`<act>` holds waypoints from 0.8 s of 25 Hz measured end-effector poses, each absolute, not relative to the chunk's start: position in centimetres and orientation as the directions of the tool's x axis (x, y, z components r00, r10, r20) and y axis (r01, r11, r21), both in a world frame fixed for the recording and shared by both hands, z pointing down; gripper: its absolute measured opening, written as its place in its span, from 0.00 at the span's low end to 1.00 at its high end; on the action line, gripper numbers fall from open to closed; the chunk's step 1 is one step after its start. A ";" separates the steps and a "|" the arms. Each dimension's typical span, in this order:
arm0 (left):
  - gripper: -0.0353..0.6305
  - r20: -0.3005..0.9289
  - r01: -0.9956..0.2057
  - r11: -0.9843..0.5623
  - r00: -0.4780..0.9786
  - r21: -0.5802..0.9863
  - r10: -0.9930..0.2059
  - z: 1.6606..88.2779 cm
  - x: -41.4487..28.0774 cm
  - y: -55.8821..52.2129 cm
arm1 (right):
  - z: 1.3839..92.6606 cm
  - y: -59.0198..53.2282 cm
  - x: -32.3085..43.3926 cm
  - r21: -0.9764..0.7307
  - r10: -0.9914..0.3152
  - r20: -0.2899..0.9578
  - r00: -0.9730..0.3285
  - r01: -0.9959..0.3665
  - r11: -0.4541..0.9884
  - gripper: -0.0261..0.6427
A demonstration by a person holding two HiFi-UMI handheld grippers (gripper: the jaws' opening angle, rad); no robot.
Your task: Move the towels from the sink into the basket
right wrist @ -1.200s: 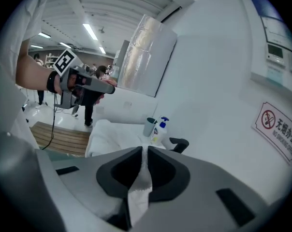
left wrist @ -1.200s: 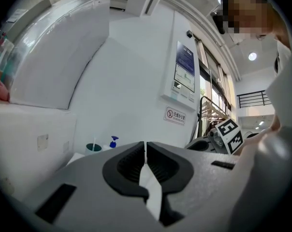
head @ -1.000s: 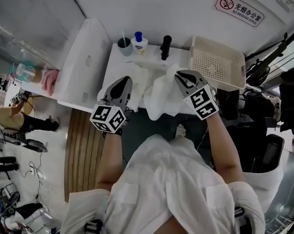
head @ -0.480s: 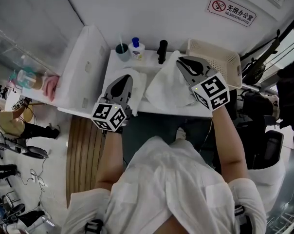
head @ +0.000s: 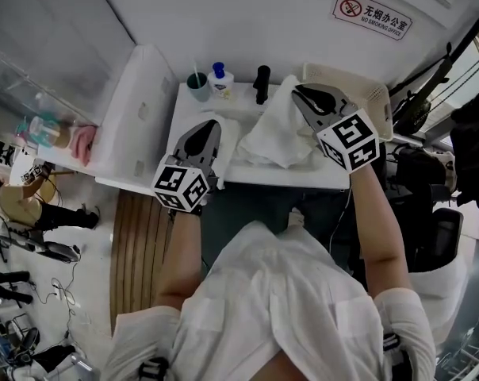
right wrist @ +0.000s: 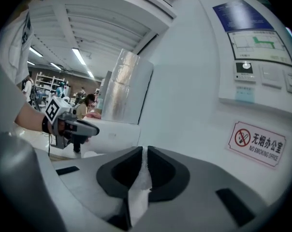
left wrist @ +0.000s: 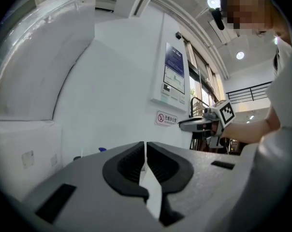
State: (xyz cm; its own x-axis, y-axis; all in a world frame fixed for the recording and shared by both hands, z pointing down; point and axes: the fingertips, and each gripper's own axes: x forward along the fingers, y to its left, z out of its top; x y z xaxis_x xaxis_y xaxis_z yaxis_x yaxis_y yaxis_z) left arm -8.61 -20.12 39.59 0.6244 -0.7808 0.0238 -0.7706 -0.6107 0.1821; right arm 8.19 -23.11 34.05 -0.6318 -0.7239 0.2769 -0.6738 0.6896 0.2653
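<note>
- Since a moment ago, my right claw (head: 300, 93) has come up and across toward the basket (head: 380, 95), and the right-hand towel (head: 275, 131) no longer hangs over the table's front edge (head: 291, 178).
- My right claw is pinched shut on a fold of that towel, and white cloth fills the narrow slit between the jaws in the right gripper view.
- My left claw (head: 213, 125) is also closed, gripping a thin edge of the left-hand towel (head: 226, 137).
- The sink is hidden: both towels and my claws cover the middle of the table, so I cannot see its rim or bowl.
- The basket's near left part is covered by my right claw and its marker cube, and only the far rim and right wall show.
- I cannot tell whether the right-hand towel's low end is clear of the sink or touches it.
- Most of the left-hand towel lies under my left claw, and its full outline is hard to make out.
- The right-hand towel hangs as a crumpled fan from the pinch point. Its long axis runs from beside the basket's corner down and left toward the front of the table.
- The left-hand towel runs roughly along my left claw's own line, front to back.
- A cup (head: 197, 86), a bottle (head: 219, 76) and a dark upright fitting (head: 262, 84) stand at the table's back edge, apart from both towels.
</note>
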 end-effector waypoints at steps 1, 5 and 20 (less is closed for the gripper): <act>0.08 0.030 -0.771 -0.610 0.625 0.183 -0.780 39.8 -8.6 -20.0 | 35.6 -23.0 8.3 0.257 -0.720 0.303 -0.625 -0.674 0.693 0.12; 0.08 0.056 -0.773 -0.607 0.625 0.184 -0.778 40.9 -8.5 -19.6 | 41.9 -22.5 8.8 0.190 -0.696 0.393 -0.600 -0.688 0.701 0.12; 0.09 0.121 -0.791 -0.583 0.607 0.188 -0.785 44.3 -8.4 -19.6 | 59.8 -22.8 8.3 -0.001 -0.550 0.673 -0.494 -0.745 0.668 0.14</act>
State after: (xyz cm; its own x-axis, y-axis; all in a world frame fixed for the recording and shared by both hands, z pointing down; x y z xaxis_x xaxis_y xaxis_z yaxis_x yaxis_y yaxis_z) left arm -8.41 -19.62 44.27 0.6073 -0.7852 0.1212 -0.7908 -0.5826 0.1876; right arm 8.34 -22.79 59.83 -0.4943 -0.5502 0.6730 -0.7446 0.6675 -0.0011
